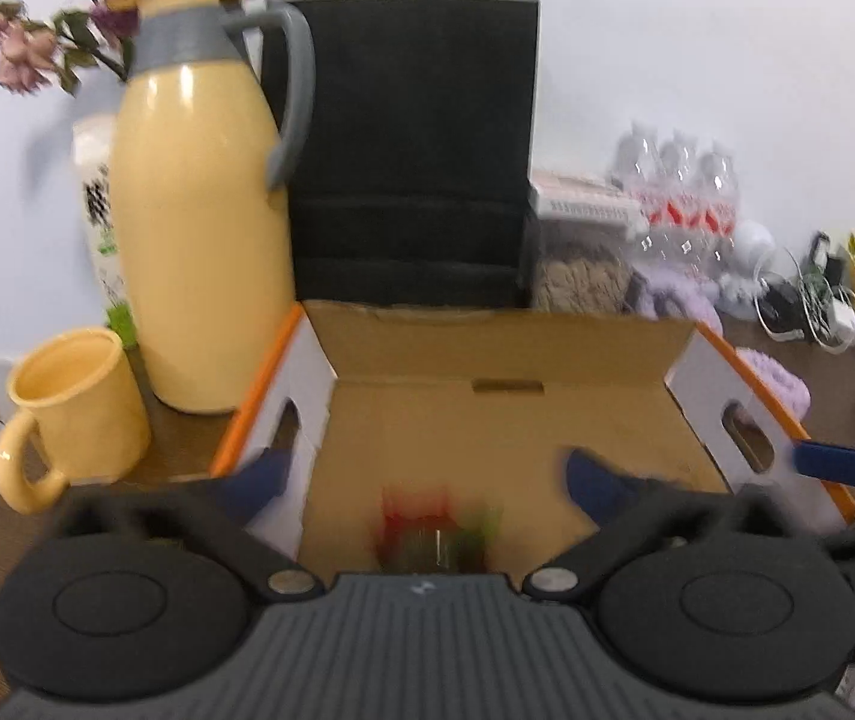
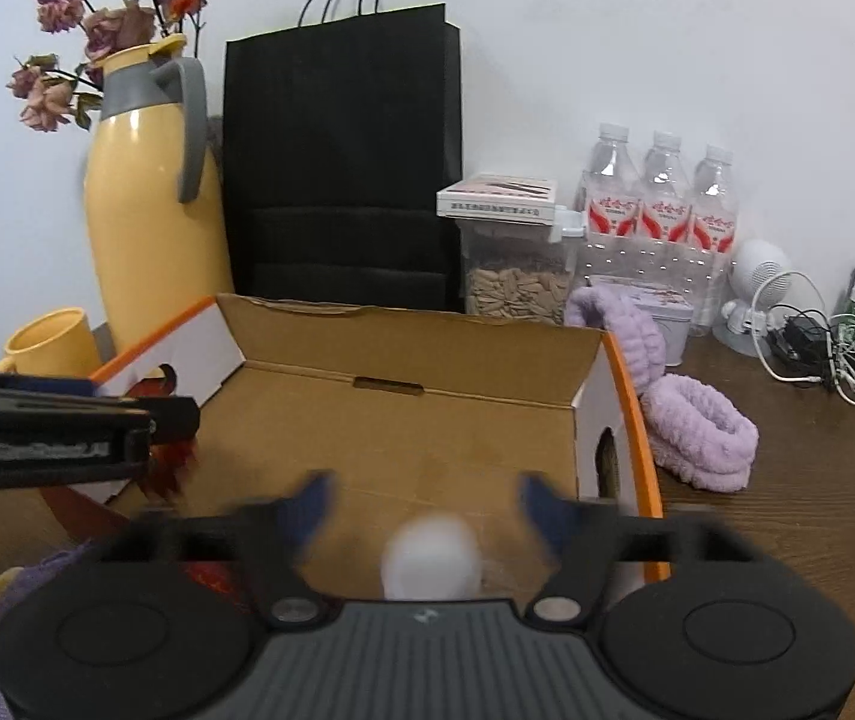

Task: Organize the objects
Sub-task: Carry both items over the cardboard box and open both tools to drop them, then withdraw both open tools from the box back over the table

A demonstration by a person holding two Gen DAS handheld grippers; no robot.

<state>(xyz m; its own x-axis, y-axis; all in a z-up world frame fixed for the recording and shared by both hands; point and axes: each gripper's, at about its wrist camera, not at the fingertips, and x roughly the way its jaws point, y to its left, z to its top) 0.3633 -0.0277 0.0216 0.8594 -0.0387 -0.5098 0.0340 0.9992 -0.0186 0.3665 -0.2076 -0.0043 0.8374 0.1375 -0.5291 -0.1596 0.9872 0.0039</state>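
An open cardboard box (image 1: 487, 354) with orange-edged white sides lies on the brown table; in the right wrist view the box (image 2: 403, 324) fills the middle. My left gripper (image 1: 430, 477) stands open over the box's left half. Below its gap sits a blurred red and green object (image 1: 436, 534), and neither finger touches it. My right gripper (image 2: 427, 501) stands open over the box's right half. A blurred white rounded object (image 2: 432, 564) lies low between its blue fingertips (image 2: 313, 501), apart from both. What either object is cannot be told.
A yellow thermos jug (image 2: 151, 228) and yellow mug (image 1: 79, 408) stand left of the box. Behind it are a black paper bag (image 2: 343, 168), a seed container (image 2: 514, 282) and water bottles (image 2: 661, 204). Lavender fluffy items (image 2: 697, 438) and cables (image 2: 817, 342) lie to the right.
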